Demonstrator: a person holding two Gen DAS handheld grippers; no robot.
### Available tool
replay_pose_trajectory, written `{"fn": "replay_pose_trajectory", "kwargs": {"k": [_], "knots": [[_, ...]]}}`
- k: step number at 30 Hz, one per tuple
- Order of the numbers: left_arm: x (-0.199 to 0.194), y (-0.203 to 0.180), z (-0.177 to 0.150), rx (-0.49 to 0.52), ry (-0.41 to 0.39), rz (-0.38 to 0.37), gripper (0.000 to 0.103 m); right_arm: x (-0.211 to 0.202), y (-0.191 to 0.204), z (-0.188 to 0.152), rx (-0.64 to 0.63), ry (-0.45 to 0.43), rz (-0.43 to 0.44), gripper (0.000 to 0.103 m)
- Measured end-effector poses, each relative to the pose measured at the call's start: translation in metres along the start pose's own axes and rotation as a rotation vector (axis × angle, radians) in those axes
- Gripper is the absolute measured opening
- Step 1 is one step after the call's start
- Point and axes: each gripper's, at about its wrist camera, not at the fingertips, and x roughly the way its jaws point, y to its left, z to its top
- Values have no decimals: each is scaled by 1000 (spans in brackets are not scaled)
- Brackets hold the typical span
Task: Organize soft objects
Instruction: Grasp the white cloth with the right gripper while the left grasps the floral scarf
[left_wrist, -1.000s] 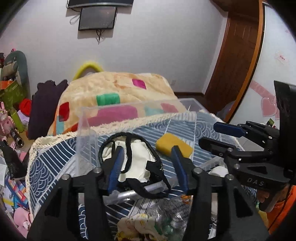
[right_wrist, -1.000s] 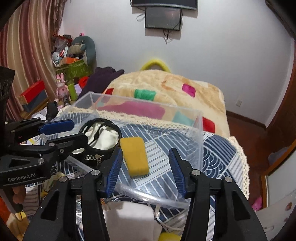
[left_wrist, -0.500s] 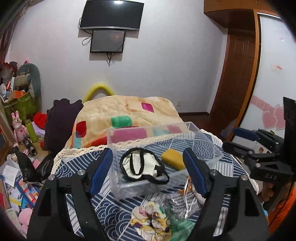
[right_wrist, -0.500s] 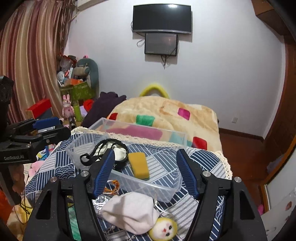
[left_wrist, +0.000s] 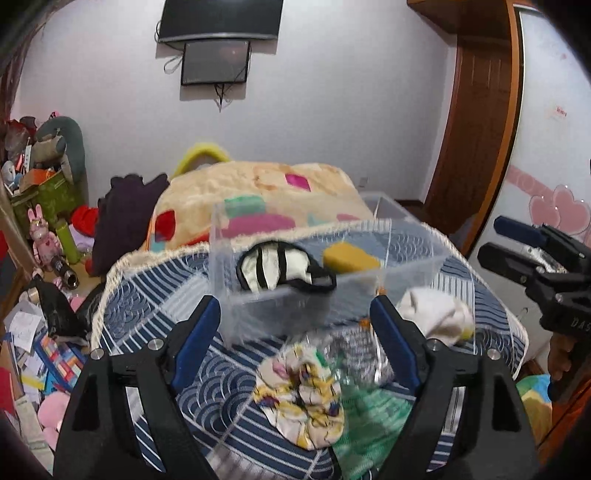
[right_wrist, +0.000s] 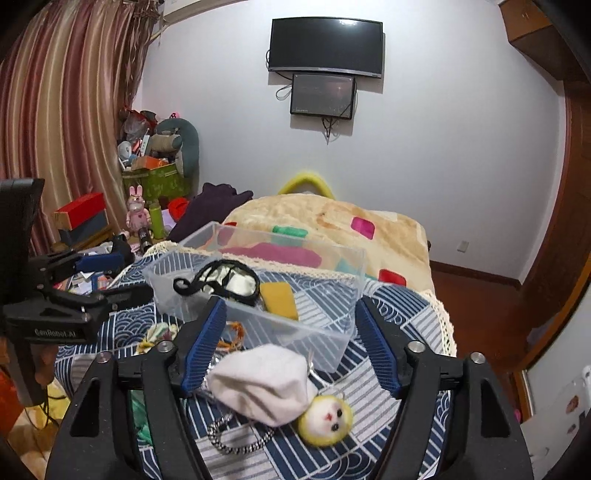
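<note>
Both my jaws are spreading and nothing sits between them: left gripper (left_wrist: 295, 325) and right gripper (right_wrist: 290, 343) hover over the blue patterned cloth-covered surface (left_wrist: 155, 295). Inside the clear plastic box (right_wrist: 332, 332) I've got the cream satin eye mask with black straps (left_wrist: 273, 269) and the yellow sponge block (right_wrist: 279, 301), so two are in. Left outside: the white cloth pouch with a yellow fuzzy face (right_wrist: 266, 384) just before my right jaws, the crumpled yellow-and-white patterned cloth (left_wrist: 303, 391), and green fabric (left_wrist: 369, 413) beside it. Against a second ago, I've pulled back from the box: then my jaws stood right over the mask and sponge, narrower; now the whole box shows beyond them.
</note>
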Motion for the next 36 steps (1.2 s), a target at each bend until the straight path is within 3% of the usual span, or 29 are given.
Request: {"fn": "replay_pose_trajectory", "kwargs": {"k": [8,14,21,31,33,36], "knots": [[13,-9,-34,-20,57,-13,82,12,10,-27,6,69,33,73],[16,-4,-50,-55,78,-14,63,25,14,-46,32,136,61,73],[15,3,-60,-88,88,-25,61,33,15,-57,52,175,74,73],[36,14,-79,-126,169,-4,60,31,16,-58,51,163,73,73],[39,16,-84,-130,178,-6,56,32,17,-58,46,154,72,71],[39,12,-85,-110,168,-5,46,33,17,-60,44,164,79,50]]}}
